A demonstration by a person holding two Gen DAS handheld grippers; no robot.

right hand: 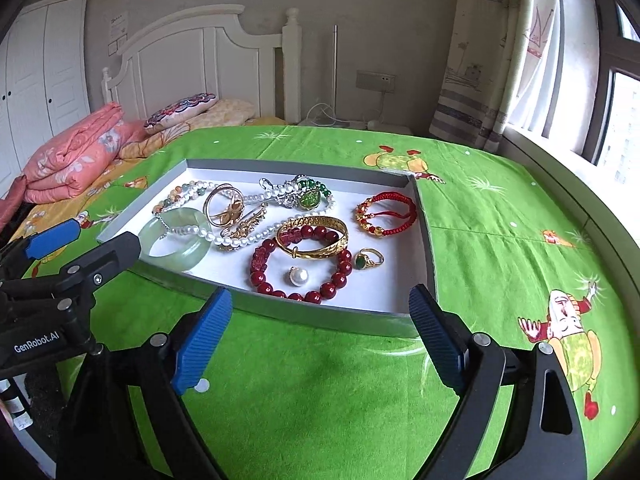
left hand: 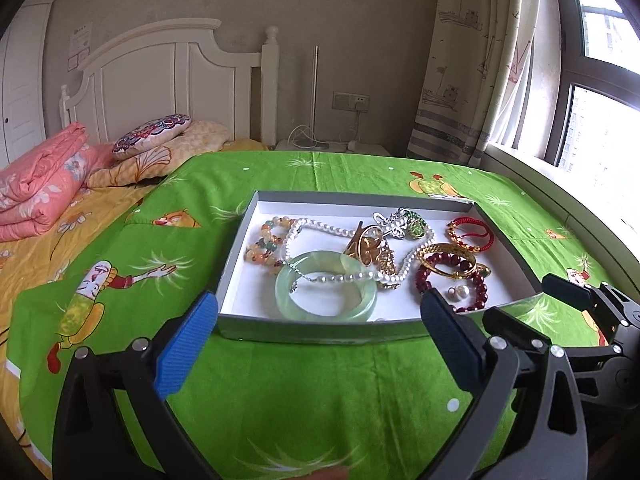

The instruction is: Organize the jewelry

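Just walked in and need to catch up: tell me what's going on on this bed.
A person holds two tongs over a green bedspread, sorting jewelry. The left tongs and the right tongs both stand open and empty at the near edge of a shallow grey tray. Inside lie a jade bangle, a pearl necklace, a red bead bracelet and a gold bangle, heaped together, nothing lifted yet.

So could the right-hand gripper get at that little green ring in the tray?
Probably yes. The right gripper is open and empty at the tray's near edge, and the green ring lies loose on bare lining beside the red bead bracelet, nothing over it.
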